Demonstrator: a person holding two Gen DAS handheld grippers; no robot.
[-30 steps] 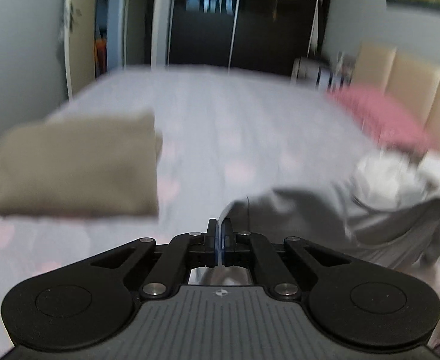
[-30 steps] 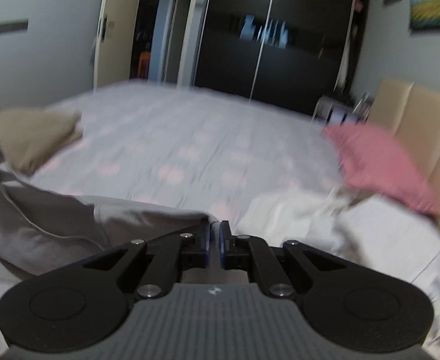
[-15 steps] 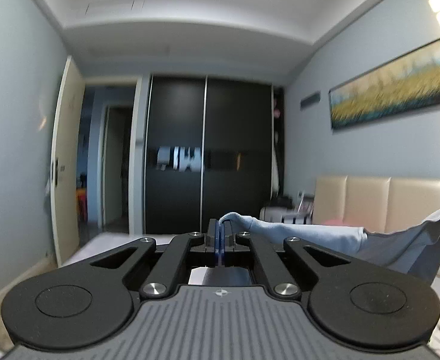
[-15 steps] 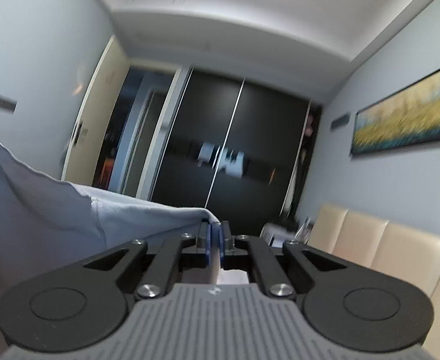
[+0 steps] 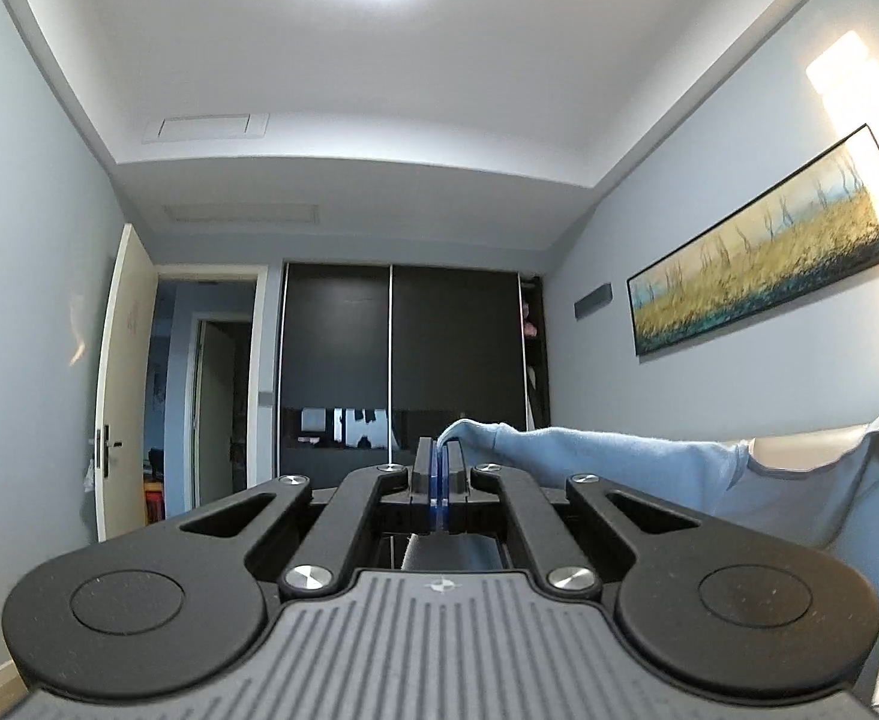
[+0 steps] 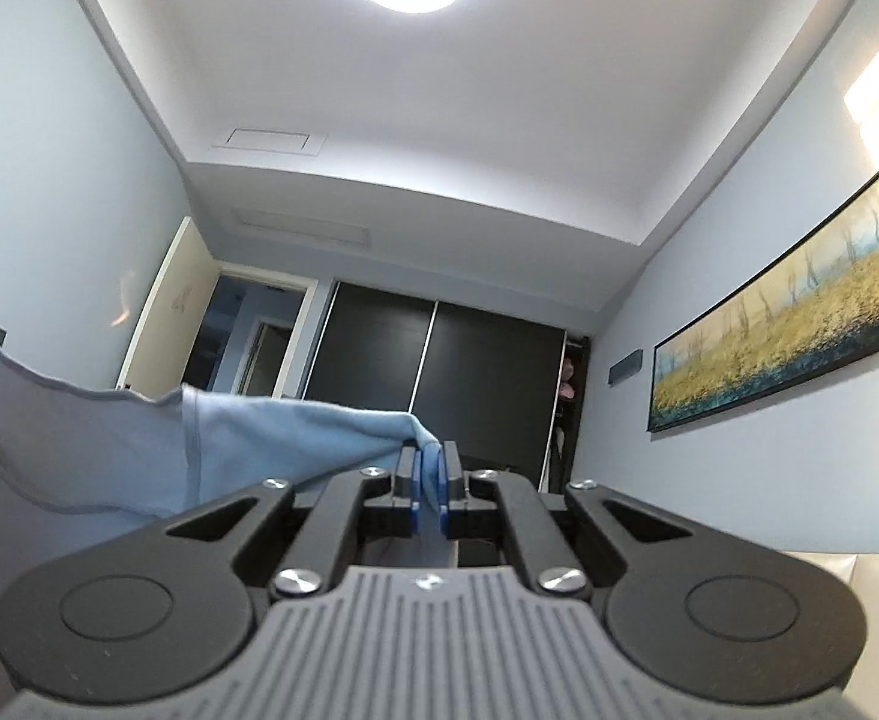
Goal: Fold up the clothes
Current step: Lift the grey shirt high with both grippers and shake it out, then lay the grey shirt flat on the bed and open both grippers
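Both grippers (image 5: 437, 468) (image 6: 428, 474) clamp light-blue garment (image 5: 619, 456); its lower part cut off

wrist views tilted up, sharing wardrobe (image 5: 400, 354)

So the light blue garment (image 5: 619, 450) is up in the air, stretched sideways in a slightly sagging line with a stitched hem edge dipping in the middle. One corner is pinched tight at the tips of the left gripper (image 5: 438, 468), and from there the fabric runs off to the right side of that view. The opposite corner is bunched between the pads of the right gripper (image 6: 430, 480), with the soft knit cloth trailing away to the left.
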